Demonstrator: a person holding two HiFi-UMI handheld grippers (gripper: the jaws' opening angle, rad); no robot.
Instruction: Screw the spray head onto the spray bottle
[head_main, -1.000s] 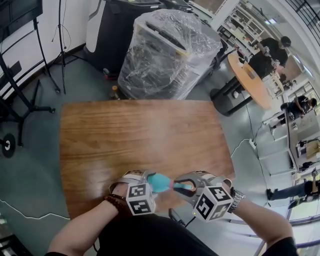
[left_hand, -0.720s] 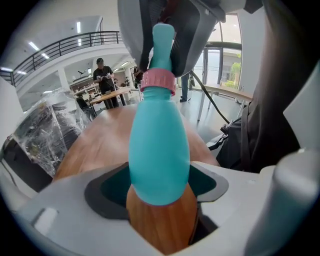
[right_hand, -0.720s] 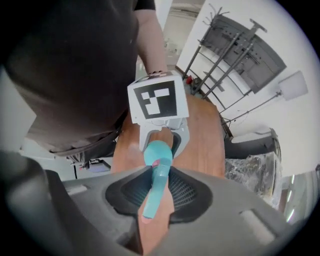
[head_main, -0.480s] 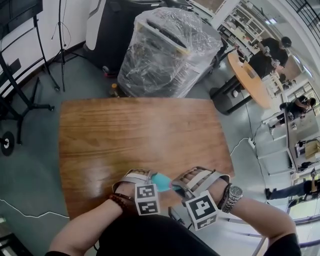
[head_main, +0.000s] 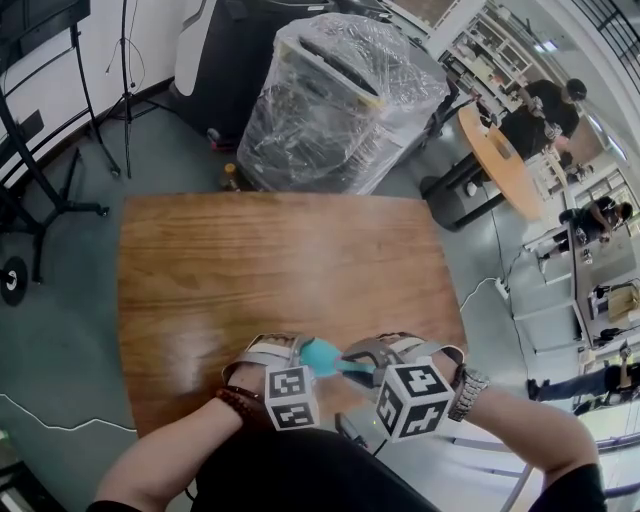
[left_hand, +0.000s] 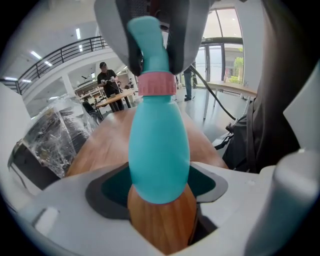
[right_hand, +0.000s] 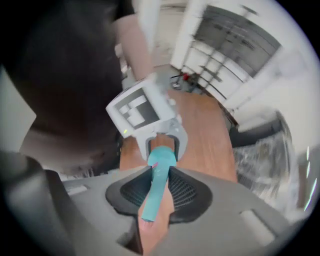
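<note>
**A:** Where does everything sit, biggest thing first?

**B:** The wooden tabletop (head_main: 270, 260) is bare across its middle. Both grippers hang over its near edge, close to the person's body. The left gripper (head_main: 300, 355) has its jaws clamped wide on the teal spray bottle (left_hand: 159, 150), pads on the fat belly, with the bottle lifted clear of the wood. The right gripper (head_main: 352, 362) points steeply down, and its jaws are closed narrow on the slim teal spray head (right_hand: 156, 192).

**A:** So the head is on the neck?

**B:** It stands in line with the bottle, and the pink collar (left_hand: 156, 84) sits right where head meets neck. How far the thread has taken, neither gripper view shows.

**A:** How will it handle?

**B:** It looks like light, smooth plastic. The rounded belly probably slips in the pads if the twist gets stiff, and a thin wall may give under a hard squeeze. The belly's widest part seems the best hold, firm but not crushing.

**A:** And the head?

**B:** It is stiffer but thin and tapered, so it could spin inside the jaws. A hold lower down, near the collar, would likely turn it better. A tilted head risks crossing the thread.
</note>
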